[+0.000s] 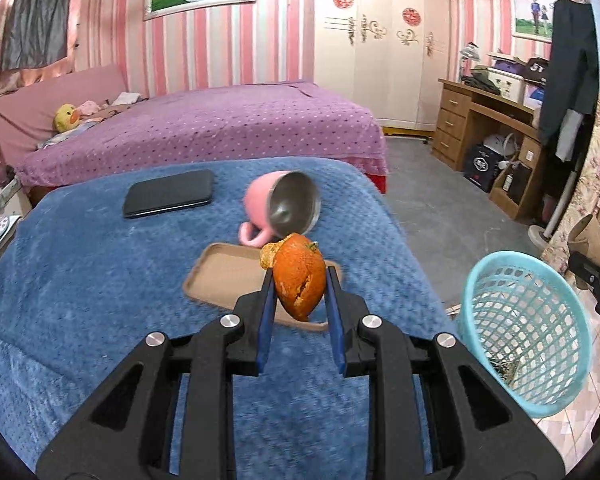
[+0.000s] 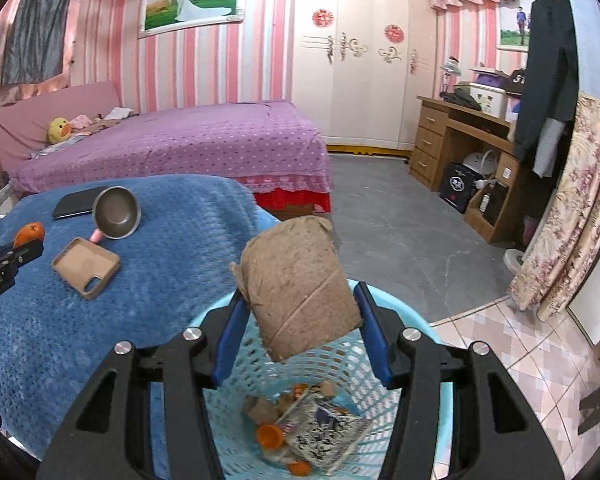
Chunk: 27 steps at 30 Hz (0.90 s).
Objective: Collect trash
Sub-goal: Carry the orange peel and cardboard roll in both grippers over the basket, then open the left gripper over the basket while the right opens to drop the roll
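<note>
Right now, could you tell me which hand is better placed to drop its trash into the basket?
Right: its cardboard tube hangs directly over the basket, while the orange peel is over the blue blanket.

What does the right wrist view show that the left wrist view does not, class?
Only the right wrist view looks down into the basket at trash already collected. Only the left wrist view shows the orange peel up close, pinched by the left gripper. Both show the cardboard tube in the right gripper, the pink cup and blue blanket.
</note>
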{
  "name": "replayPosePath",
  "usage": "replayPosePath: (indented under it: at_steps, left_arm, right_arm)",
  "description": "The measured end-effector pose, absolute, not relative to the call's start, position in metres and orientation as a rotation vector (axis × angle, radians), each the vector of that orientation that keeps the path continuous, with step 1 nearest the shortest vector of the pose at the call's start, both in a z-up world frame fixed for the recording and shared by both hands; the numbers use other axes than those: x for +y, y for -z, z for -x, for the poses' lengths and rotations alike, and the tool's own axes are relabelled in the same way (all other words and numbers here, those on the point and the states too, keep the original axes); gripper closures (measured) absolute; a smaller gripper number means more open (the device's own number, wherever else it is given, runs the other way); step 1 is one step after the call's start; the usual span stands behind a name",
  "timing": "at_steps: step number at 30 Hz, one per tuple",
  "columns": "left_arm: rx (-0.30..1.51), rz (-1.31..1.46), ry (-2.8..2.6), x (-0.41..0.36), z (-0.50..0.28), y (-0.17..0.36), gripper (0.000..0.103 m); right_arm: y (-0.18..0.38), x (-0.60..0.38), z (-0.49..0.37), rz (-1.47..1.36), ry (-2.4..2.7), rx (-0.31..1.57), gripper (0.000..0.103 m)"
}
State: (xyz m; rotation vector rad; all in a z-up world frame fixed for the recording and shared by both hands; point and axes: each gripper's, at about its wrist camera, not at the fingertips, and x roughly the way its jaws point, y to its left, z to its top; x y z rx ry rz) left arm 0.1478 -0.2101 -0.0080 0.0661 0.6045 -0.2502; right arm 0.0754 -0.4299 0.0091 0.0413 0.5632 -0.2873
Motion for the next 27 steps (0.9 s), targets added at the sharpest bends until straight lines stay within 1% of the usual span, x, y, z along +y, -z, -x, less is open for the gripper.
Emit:
replayPosePath:
  at_steps: [10, 27]
  left_arm:
    - [0.58, -0.088, 0.419, -0.266, -0.143, 0.017, 0.08]
    - [0.609, -0.141, 0.633, -0.353, -0.132, 0.044, 0.08]
  right_arm:
    - [0.0, -0.466, -0.058, -0.068, 0.385, 0.569, 0.05]
    - [0.027, -0.501, -0.033, -0.138, 0.481, 0.602, 0.05]
